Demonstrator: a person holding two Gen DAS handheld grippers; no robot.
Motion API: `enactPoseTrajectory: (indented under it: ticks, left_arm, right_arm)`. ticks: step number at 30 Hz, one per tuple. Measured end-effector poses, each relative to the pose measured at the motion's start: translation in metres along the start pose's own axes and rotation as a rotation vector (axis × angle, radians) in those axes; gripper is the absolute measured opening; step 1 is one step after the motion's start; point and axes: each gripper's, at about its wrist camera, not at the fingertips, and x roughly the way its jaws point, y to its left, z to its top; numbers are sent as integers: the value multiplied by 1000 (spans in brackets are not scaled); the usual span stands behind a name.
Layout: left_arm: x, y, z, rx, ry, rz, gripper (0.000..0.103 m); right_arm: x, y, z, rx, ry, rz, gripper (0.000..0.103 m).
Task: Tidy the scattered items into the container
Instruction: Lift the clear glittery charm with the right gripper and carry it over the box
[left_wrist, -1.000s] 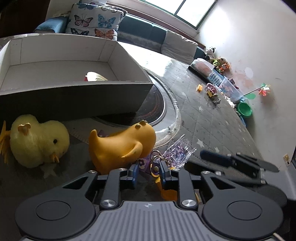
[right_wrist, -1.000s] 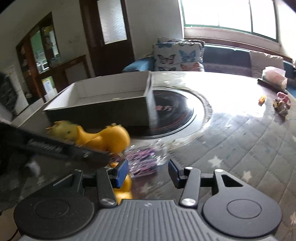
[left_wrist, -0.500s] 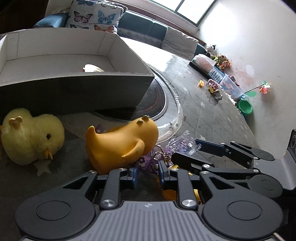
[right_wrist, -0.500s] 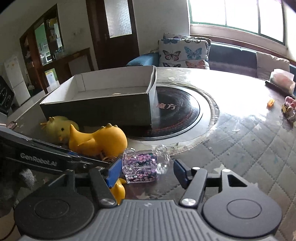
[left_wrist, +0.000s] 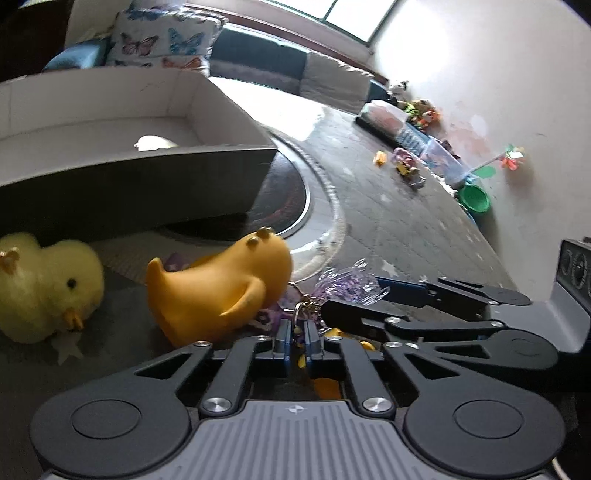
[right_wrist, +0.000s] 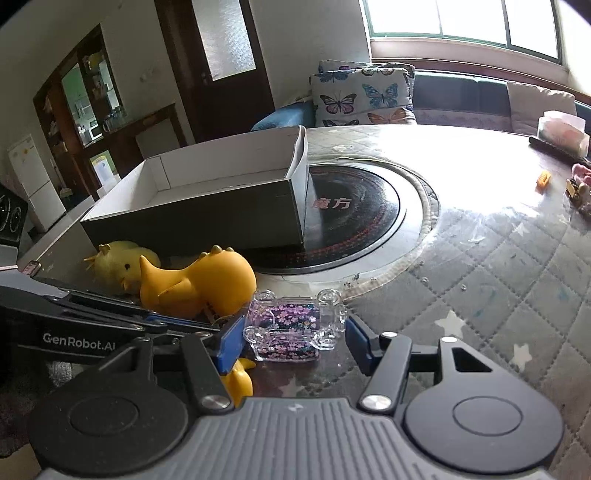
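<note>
Left gripper had just been closing; its jaws now stood nearly together, clenched on the metal keyring lying just in front of the orange rubber duck. The ring showed between the blue pads. A second ago those jaws stood apart around it, so the grab looked made.

Right gripper stayed released, jaws straddling the clear glitter trinket on the desk, pads not touching it. In half a second it had drawn closer around the trinket.

Fluffy yellow chick lay left of the duck, near the box wall. Cardboard box, the container, sat farther back, open, with a pale item already inside.

Judgement: keyring ready to lift towards the box; trinket grab pending; duck and chick still out.
</note>
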Motion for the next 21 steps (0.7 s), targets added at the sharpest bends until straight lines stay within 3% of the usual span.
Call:
enactPoseTrajectory:
  ticks: [10,21]
  left_arm:
    - [1,-2,-3,11,-6,6,4]
    - [-35,-10,13,11,-106,-25,2]
  right_arm:
    - [0,1,0,13,-6,0,60]
    - [-20,3,19,40,-56,26,60]
